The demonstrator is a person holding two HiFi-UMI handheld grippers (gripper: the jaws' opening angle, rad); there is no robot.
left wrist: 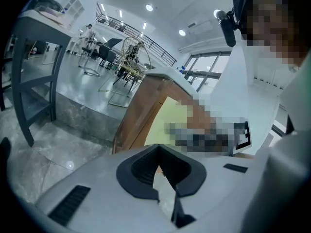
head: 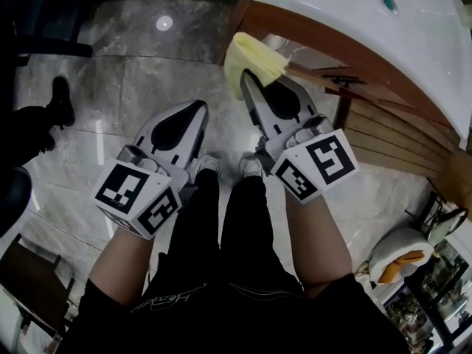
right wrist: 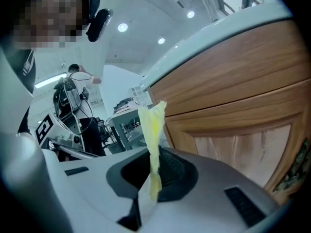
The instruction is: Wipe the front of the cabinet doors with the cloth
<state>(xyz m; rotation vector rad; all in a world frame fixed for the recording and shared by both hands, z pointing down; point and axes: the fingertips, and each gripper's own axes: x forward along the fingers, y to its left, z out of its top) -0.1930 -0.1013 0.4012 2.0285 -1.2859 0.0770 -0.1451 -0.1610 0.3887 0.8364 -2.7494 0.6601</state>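
A yellow cloth (head: 251,59) is pinched in my right gripper (head: 246,77), which is shut on it. It is held up next to the wooden cabinet (head: 383,135) under the white countertop. In the right gripper view the cloth (right wrist: 152,125) stands upright out of the jaws, and the wood door panel (right wrist: 243,101) is close on the right. My left gripper (head: 197,108) hangs lower and to the left over the floor, shut with nothing in it. In the left gripper view, its closed jaws point at the cabinet's side (left wrist: 141,110), and the cloth (left wrist: 165,123) shows there too.
A white countertop (head: 346,21) with a sink drain (head: 387,2) overhangs the cabinet. Grey marble floor (head: 125,72) lies below, with my legs and shoes in the middle. Someone's dark shoe (head: 59,102) is at the left. Clutter (head: 402,260) sits at the lower right. A dark table frame (left wrist: 29,67) stands at the far left.
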